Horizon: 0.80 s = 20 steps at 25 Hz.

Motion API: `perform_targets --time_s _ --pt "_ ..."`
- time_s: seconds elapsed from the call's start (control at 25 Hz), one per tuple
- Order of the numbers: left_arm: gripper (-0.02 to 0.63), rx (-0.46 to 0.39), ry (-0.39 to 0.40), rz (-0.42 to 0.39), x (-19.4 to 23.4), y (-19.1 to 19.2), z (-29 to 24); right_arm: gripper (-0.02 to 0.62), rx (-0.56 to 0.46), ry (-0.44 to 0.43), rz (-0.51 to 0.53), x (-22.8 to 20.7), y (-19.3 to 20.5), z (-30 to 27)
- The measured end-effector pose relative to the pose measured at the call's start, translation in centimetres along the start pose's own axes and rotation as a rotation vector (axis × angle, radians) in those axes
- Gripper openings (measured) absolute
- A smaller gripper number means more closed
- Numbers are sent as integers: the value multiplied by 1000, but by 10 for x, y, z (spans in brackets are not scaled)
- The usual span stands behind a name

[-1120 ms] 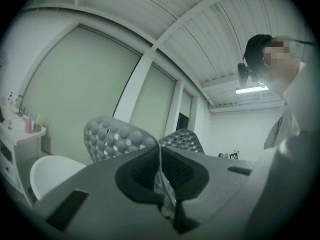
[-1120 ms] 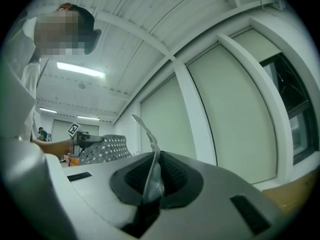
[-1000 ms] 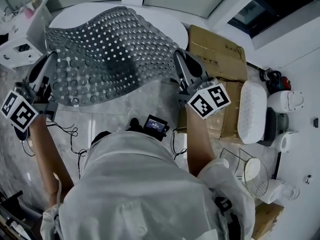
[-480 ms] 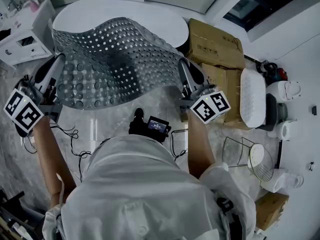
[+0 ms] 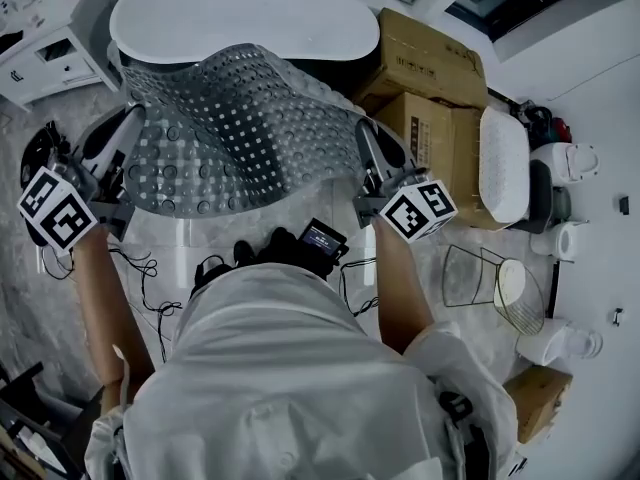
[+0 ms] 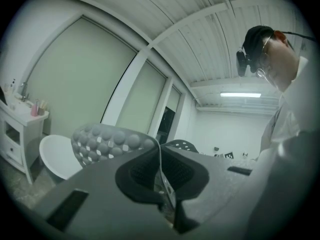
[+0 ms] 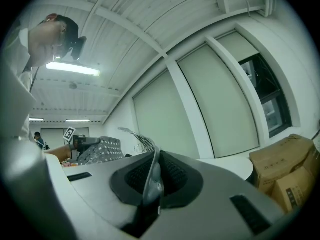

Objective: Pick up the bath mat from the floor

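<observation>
Marble floor (image 5: 30, 298) is lying under me. A white tub (image 5: 240, 13) is standing ahead, with a cabinet (image 5: 50, 53) to its left and cardboard boxes (image 5: 430, 68) to its right.

I am holding the mat (image 5: 235, 128) clear of the floor, stretched between both claws. It is arching upward in the middle, studs and square holes showing. In the head view its far edge is overlapping the tub's near rim; I cannot tell whether they are touching.

Left claw (image 5: 128, 128) is gripping the mat's left edge. In the left gripper view the pads (image 6: 142, 171) are pressing tight on a thin fold of it.

Right claw (image 5: 366, 140) is gripping the right edge the same way, jaws closed on the mat with no gap showing.

Both claws are pointing roughly level, toward the tub.
</observation>
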<state>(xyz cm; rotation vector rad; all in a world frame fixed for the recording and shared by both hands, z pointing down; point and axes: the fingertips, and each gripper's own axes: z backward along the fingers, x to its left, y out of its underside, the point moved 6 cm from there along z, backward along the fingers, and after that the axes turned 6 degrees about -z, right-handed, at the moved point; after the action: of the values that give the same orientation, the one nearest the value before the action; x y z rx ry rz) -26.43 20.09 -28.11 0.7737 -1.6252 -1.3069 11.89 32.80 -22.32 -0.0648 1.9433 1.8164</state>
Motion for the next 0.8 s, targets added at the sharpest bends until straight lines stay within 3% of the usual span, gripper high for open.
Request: perform_targets --time_s 0.2,0.32,0.52,0.8 --pt "20 -14 -3 7 -18 -3 8 37 -10 -23 0 4 -1 13" --pt "20 -16 -16 -5 -57 3 26 37 -25 -42 -3 16 5 50" --pt "20 -11 -51 -25 -139 31 52 37 -54 -53 -54 26 22 140" --pt "20 43 -44 4 -178 74 40 37 -57 -58 -118 13 50 185"
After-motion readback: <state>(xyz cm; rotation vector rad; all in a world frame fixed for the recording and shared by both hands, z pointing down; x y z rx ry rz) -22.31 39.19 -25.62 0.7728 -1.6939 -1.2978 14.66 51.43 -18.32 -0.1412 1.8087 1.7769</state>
